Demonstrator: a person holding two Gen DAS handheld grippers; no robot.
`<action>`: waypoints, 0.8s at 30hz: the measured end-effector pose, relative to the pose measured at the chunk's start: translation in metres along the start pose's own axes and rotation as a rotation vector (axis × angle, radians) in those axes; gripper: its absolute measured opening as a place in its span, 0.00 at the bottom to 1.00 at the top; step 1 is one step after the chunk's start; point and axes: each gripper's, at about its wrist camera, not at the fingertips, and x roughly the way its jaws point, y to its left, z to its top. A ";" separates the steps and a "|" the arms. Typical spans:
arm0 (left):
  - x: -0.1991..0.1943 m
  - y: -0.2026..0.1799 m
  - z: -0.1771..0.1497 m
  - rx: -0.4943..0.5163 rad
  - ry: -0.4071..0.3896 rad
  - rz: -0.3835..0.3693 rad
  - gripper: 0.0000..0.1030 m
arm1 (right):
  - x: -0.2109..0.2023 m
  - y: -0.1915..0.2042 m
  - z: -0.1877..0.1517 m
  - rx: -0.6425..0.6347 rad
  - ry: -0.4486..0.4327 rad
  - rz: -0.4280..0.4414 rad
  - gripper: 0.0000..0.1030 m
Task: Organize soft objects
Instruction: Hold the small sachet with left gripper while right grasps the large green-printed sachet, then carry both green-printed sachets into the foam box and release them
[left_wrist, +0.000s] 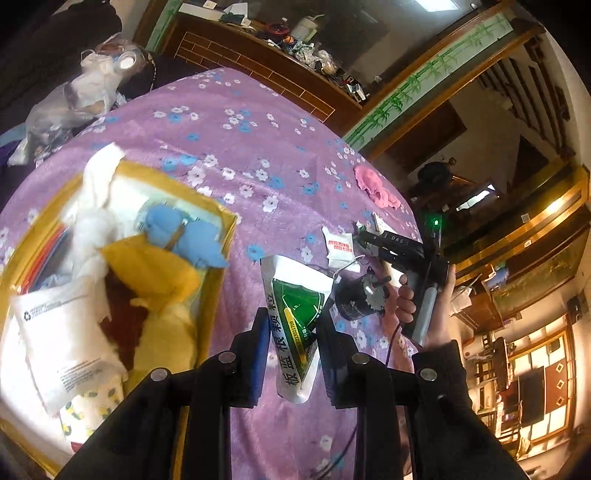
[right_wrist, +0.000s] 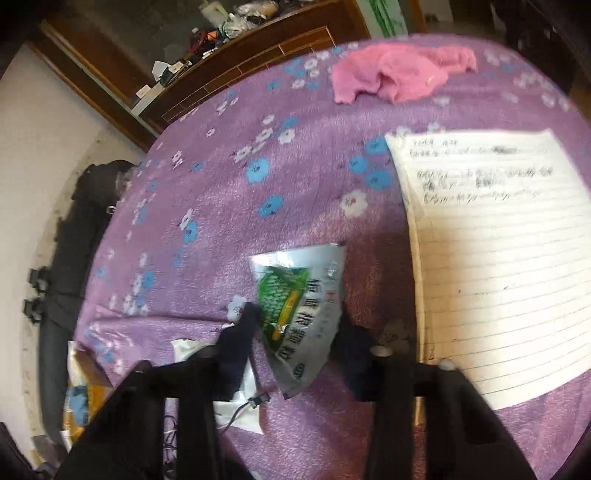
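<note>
At the far left of the left wrist view we see a yellow-rimmed box (left_wrist: 221, 216) on the purple flowered cloth (left_wrist: 236, 147), already crowded with soft things: a white fluffy cloth (left_wrist: 96, 192) draped over its far edge, a blue plush toy (left_wrist: 184, 236), a yellow cloth (left_wrist: 159, 277) and a white plastic packet (left_wrist: 70, 332) (its print is too small to read).

Just right of the box, our left gripper (left_wrist: 291, 332) pinches a green-and-silver sachet (left_wrist: 295, 314) between its two fingers, the sachet standing up between the pads with its top flaring above them and its lower end hanging below.

Further right lie a small white packet with red print (left_wrist: 338, 247) and a dark round motor-like part (left_wrist: 360, 297). Beside them a hand (left_wrist: 424, 306) grips the right-hand tool, and at the far edge of the cloth rests a pink cloth (left_wrist: 375, 186).

In the right wrist view, our right gripper (right_wrist: 295, 325) points down at a second green-and-silver sachet (right_wrist: 303, 310), which sits between its fingers; the left finger (right_wrist: 247, 325) touches the sachet's edge, and the right one lies against the other side. The picture is blurred, so we cannot tell whether they truly clamp it.

To the right a lined notebook (right_wrist: 498, 258) lies open on the cloth, with the pink cloth (right_wrist: 399, 74) beyond it near the far edge.
</note>
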 end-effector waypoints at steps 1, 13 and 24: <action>0.000 0.001 0.000 0.002 0.003 0.000 0.25 | -0.005 0.003 -0.003 -0.007 -0.014 -0.011 0.35; -0.013 -0.001 -0.017 0.001 -0.020 -0.014 0.25 | -0.139 0.054 -0.082 0.023 -0.283 0.243 0.34; -0.087 0.034 -0.053 -0.031 -0.135 0.071 0.25 | -0.137 0.156 -0.205 -0.181 -0.136 0.416 0.34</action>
